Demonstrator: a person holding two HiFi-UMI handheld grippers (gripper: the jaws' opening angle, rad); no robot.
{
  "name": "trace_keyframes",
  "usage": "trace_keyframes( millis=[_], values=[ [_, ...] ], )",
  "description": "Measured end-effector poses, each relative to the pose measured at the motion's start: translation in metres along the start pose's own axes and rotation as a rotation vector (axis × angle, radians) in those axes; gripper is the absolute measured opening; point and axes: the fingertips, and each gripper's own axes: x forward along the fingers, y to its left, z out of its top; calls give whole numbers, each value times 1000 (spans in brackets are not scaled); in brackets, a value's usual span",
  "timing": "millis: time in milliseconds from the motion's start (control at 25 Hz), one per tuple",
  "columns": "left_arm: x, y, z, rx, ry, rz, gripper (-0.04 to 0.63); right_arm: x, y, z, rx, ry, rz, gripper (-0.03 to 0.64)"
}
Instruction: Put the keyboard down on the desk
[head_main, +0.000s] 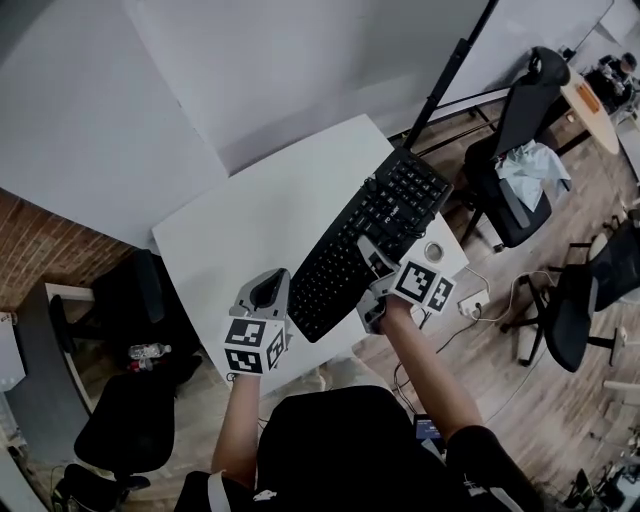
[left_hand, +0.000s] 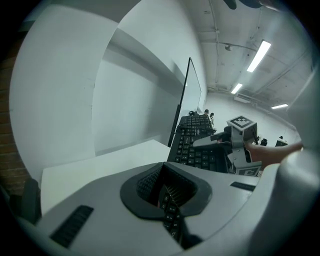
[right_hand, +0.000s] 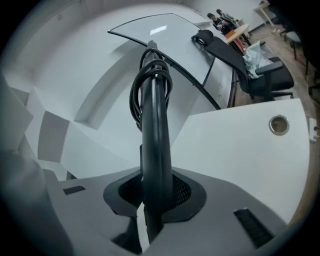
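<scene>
A black keyboard (head_main: 370, 235) lies slantwise over the right half of the white desk (head_main: 250, 215), held at both sides. My left gripper (head_main: 280, 290) is shut on its near left corner; in the left gripper view keys (left_hand: 171, 216) show between the jaws (left_hand: 167, 200). My right gripper (head_main: 370, 265) is shut on the keyboard's right long edge. In the right gripper view the keyboard (right_hand: 155, 125) runs edge-on out of the closed gripper (right_hand: 152, 200), with a coiled cable (right_hand: 145, 75) at its far end. Whether it touches the desk I cannot tell.
A round cable hole (head_main: 434, 251) sits in the desk's right corner. A black pole (head_main: 455, 65) slants up behind the desk. Office chairs (head_main: 520, 150) stand at the right, another chair (head_main: 135, 300) and a water bottle (head_main: 150, 352) at the left. A power strip (head_main: 470, 302) lies on the floor.
</scene>
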Motion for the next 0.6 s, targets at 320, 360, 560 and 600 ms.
trace_keyframes(
  millis=[320, 360, 560, 600],
  values=[
    [17, 0, -20, 3, 31, 2, 14, 31, -29, -13, 102, 34, -23, 94],
    [19, 1, -23, 2, 35, 4, 14, 35, -32, -14, 104, 40, -27, 94],
    [27, 3, -39, -16, 71, 12, 14, 53, -46, -21, 161, 72, -44, 95],
    [29, 3, -41, -15, 73, 11, 14, 56, -50, -22, 178, 76, -45, 95]
  ],
)
